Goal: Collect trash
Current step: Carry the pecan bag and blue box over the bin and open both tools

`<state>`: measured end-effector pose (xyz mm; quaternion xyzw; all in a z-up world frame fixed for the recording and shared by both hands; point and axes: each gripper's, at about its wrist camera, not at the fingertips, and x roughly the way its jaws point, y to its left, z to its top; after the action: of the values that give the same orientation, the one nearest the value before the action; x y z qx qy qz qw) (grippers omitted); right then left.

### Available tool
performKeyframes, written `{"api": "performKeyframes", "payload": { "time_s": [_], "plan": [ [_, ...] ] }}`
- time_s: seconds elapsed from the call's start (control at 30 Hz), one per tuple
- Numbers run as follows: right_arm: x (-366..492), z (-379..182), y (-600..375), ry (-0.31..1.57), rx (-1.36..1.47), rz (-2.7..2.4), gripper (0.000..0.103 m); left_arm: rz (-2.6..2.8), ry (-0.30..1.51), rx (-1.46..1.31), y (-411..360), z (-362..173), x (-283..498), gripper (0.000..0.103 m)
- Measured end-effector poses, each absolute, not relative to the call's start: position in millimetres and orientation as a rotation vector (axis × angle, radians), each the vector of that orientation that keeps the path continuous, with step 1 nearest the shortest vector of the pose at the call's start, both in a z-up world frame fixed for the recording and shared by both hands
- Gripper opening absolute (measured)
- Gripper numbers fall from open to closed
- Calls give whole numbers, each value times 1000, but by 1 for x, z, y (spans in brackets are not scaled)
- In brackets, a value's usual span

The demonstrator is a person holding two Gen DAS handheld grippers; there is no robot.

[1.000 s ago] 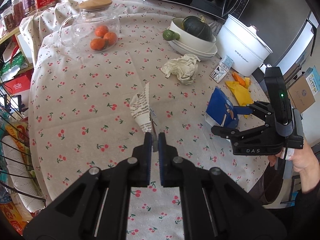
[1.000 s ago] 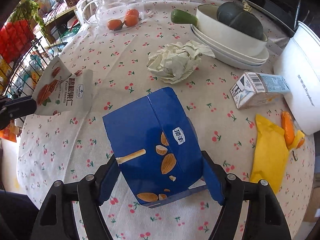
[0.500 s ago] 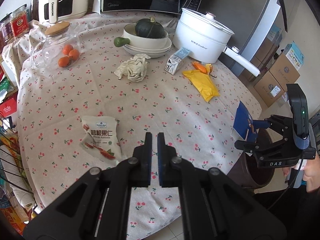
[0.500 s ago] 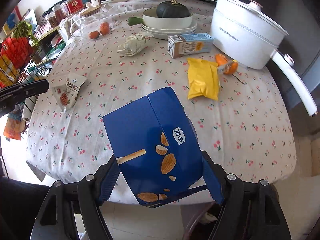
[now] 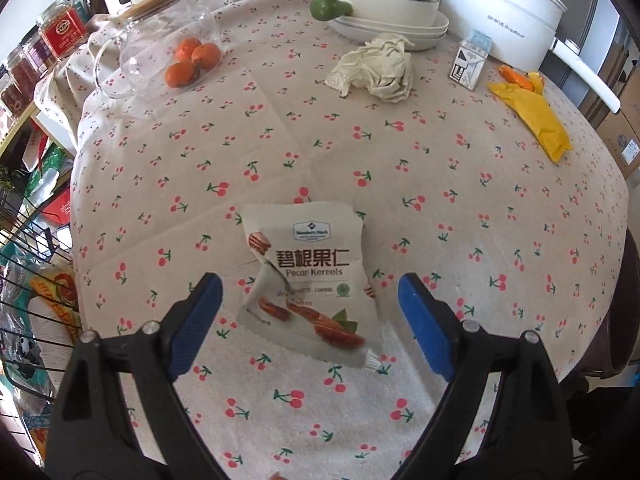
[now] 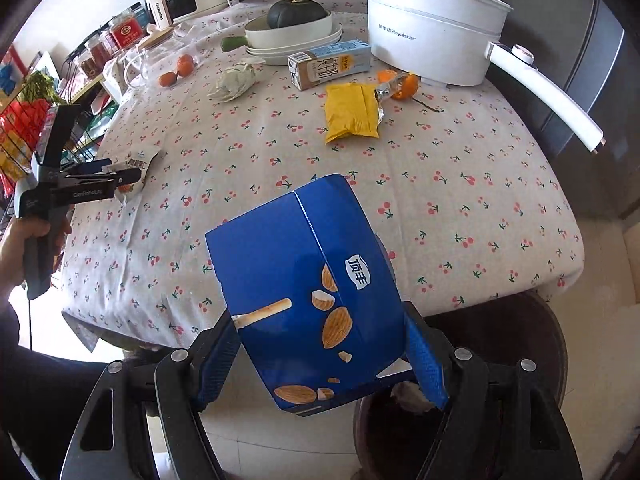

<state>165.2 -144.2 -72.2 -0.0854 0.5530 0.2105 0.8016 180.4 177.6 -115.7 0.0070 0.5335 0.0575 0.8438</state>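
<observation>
My left gripper (image 5: 310, 300) is open over a white pecan kernels packet (image 5: 308, 280) that lies flat on the cherry-print tablecloth (image 5: 400, 160); the blue pads stand on either side of it. In the right wrist view the left gripper (image 6: 120, 172) is at the table's left edge by that packet (image 6: 138, 160). My right gripper (image 6: 320, 360) is shut on a blue almond snack box (image 6: 304, 300), held off the table's near edge above a dark brown trash bin (image 6: 480, 360).
On the table lie a crumpled paper ball (image 5: 376, 68), a milk carton (image 5: 472, 60), a yellow wrapper (image 5: 536, 116), orange peel (image 6: 400, 86), a glass jar of oranges (image 5: 168, 56), stacked bowls with a squash (image 5: 384, 0) and a white pot (image 6: 432, 20). A wire rack (image 5: 24, 280) stands at left.
The left gripper let go of the pecan packet, which fell flat on the table, then opened wide and came down around it. The right gripper carried the blue box off the table above the bin.
</observation>
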Motion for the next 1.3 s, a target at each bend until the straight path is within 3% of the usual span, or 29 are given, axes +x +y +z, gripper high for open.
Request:
{"api": "performKeyframes", "payload": {
  "time_s": [0.27, 0.33, 0.4, 0.47, 0.73, 1.3],
  "plan": [
    [168, -74, -143, 1186, -192, 456, 78, 129, 1159, -10, 177, -132, 196, 89],
    [169, -74, -144, 1187, -187, 453, 78, 131, 1163, -66, 181, -132, 198, 83],
    [168, -74, -146, 1187, -185, 452, 78, 137, 1151, -69, 182, -129, 199, 63],
    [167, -74, -148, 1187, -185, 448, 78, 128, 1146, -76, 181, -127, 199, 57],
    [159, -70, -173, 1180, -160, 413, 78, 37, 1120, -56, 145, -105, 181, 55],
    [132, -70, -275, 1176, -38, 247, 79, -307, 1035, 48, -8, -62, 156, 55]
  ]
}}
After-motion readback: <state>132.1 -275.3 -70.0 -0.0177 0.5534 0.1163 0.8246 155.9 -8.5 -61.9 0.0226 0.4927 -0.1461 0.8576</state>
